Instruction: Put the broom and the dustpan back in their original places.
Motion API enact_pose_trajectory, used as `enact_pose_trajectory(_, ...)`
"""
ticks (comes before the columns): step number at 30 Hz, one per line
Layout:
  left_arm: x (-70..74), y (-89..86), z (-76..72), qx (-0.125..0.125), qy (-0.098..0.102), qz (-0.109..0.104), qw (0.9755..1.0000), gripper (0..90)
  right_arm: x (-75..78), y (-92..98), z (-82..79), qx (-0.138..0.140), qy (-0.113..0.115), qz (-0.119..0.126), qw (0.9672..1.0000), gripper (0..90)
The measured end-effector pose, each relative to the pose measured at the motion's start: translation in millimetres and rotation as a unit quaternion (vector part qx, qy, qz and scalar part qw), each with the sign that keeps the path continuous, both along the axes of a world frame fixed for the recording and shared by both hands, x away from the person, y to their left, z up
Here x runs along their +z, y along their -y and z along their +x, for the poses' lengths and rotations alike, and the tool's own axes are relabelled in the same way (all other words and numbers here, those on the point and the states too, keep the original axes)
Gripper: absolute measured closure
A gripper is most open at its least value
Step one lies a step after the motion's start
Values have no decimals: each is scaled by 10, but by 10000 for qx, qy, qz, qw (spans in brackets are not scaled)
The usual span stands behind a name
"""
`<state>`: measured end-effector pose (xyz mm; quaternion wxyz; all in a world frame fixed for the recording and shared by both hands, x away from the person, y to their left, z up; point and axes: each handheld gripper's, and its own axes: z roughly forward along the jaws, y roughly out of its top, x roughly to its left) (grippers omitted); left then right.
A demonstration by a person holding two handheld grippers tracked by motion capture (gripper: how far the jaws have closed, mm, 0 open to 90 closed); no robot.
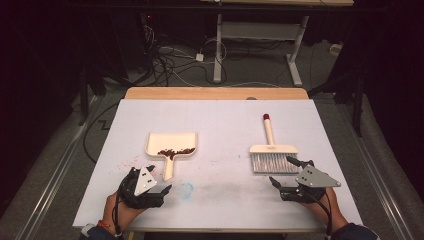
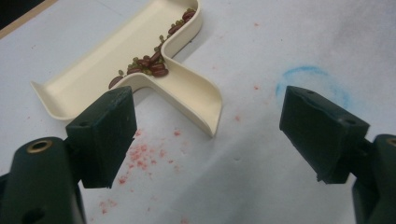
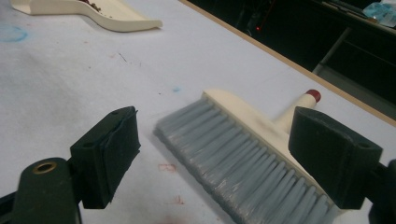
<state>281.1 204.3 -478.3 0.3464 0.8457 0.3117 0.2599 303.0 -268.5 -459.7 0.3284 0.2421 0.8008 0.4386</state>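
A cream dustpan [image 1: 170,142] lies left of centre on the white table, handle toward me, with dark red beans [image 1: 176,151] along its near wall. My left gripper [image 1: 159,179] stands open just short of the handle's end [image 2: 205,107], nothing between its jaws; the beans [image 2: 149,63] show in the left gripper view. A cream hand brush [image 1: 272,149] with grey bristles [image 1: 272,163] and a red-tipped handle lies at the right. My right gripper [image 1: 282,170] is open just beside the bristles [image 3: 238,158], apart from them. In the right gripper view the dustpan [image 3: 116,16] sits far off.
A white sheet [image 1: 220,115] covers the table, whose wooden back edge [image 1: 215,93] shows beyond it. A blue chalk ring [image 1: 186,190] and red smudges [image 2: 144,156] mark the sheet near my left gripper. A desk frame and cables stand on the floor beyond.
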Motion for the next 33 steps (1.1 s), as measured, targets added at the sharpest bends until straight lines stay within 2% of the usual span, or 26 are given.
enact_pose_trajectory(3,-16,3,7,21,-91,9,10000,186,30,13,-27,-11,93,58,9999,169)
enact_pose_trajectory(7,-28,14,3,-20,-107,61,9999,186,48,21,-29,-72,134,97,9998,169)
enact_pose_trajectory(13,-28,14,12,-16,-101,27,9999,186,36,-4,-29,-24,84,42,10000,170)
enact_pose_trajectory(16,-28,8,28,-30,-108,98,9999,186,40,-4,-37,-13,106,38,9999,170)
enact_pose_trajectory(20,-35,-14,58,43,-124,38,9999,186,38,-2,-30,-14,92,53,9999,170)
enact_pose_trajectory(23,-42,-6,82,21,-67,47,10000,186,32,0,-26,1,61,40,10000,177)
enact_pose_trajectory(25,-44,3,88,29,-133,40,9999,186,31,-3,-30,24,55,33,10000,192)
enact_pose_trajectory(26,-43,4,99,18,-77,43,10000,186,31,-9,-31,14,67,14,10000,192)
enact_pose_trajectory(33,-31,29,121,28,-113,7,9999,186,16,4,-50,-3,24,-34,10000,188)
